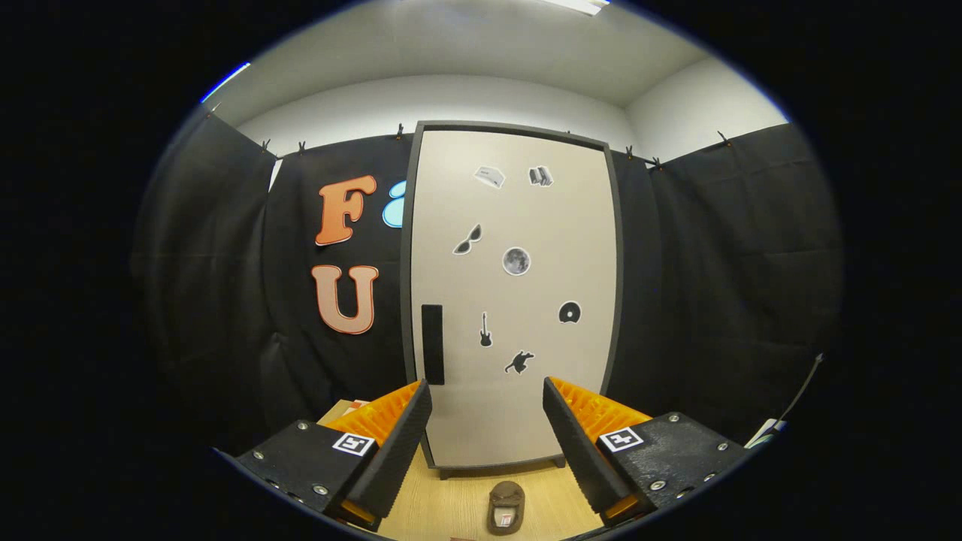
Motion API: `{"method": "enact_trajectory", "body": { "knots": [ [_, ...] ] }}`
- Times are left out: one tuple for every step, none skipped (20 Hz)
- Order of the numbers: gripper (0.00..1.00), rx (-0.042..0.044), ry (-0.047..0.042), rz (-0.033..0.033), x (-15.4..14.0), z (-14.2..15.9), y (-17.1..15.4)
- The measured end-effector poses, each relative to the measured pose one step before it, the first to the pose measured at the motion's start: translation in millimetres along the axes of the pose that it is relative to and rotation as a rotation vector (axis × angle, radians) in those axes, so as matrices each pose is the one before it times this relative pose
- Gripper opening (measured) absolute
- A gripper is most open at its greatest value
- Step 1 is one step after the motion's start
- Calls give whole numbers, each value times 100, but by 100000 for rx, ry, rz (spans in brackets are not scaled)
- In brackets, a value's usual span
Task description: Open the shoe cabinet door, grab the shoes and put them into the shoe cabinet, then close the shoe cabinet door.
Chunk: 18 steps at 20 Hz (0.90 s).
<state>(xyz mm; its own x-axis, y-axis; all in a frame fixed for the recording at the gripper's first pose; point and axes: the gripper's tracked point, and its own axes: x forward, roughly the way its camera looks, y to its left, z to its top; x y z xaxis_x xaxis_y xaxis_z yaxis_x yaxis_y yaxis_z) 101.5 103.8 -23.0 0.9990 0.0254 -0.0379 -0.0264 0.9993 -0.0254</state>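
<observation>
1 shoe cabinet (515, 300) stands upright against the booth wall, its door (518, 225) closed, with 1 dark handle (432, 344) near one edge and 7 stickers. 1 shoe (506, 507) lies on the wooden floor (451, 503) between the fingers. The gripper (487, 421) is level, aimed at the door, its 2 fingers spread wide, holding nothing.

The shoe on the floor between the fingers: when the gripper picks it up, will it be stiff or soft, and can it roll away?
The shoe looks small and low, so probably light. It lies flat on the wooden floor, so rolling is unlikely. Its rounded upper may give a little under the pads; stiffness cannot be judged from here. The gripper is open, the shoe between its fingers, before the closed cabinet door.
</observation>
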Motion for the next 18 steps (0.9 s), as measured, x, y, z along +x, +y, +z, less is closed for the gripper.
{"method": "enact_trajectory", "body": {
  "knots": [
    [93,-248,169,488,1067,-214,591],
    [93,-354,-73,669,981,-249,520],
    [93,-273,79,1032,1035,-253,675],
    [93,-136,350,1176,1013,-240,641],
    [93,93,208,1080,1130,-233,607],
    [93,158,43,773,1104,-77,469],
    [93,205,43,178,1196,-118,406],
    [93,236,234,577,1148,-176,416],
    [93,357,407,585,1176,74,249],
    [92,532,485,337,956,-210,333],
    [92,519,652,519,1140,-264,373],
    [91,319,632,537,1108,-178,233],
    [89,202,622,526,1093,-158,60],
    [88,59,127,337,933,-95,165],
    [87,-82,405,-18,889,-202,112],
    [85,-136,308,495,877,-179,196],
    [84,-219,46,617,692,-82,220],
    [82,-503,341,-294,762,-159,-38]
  ]
}}
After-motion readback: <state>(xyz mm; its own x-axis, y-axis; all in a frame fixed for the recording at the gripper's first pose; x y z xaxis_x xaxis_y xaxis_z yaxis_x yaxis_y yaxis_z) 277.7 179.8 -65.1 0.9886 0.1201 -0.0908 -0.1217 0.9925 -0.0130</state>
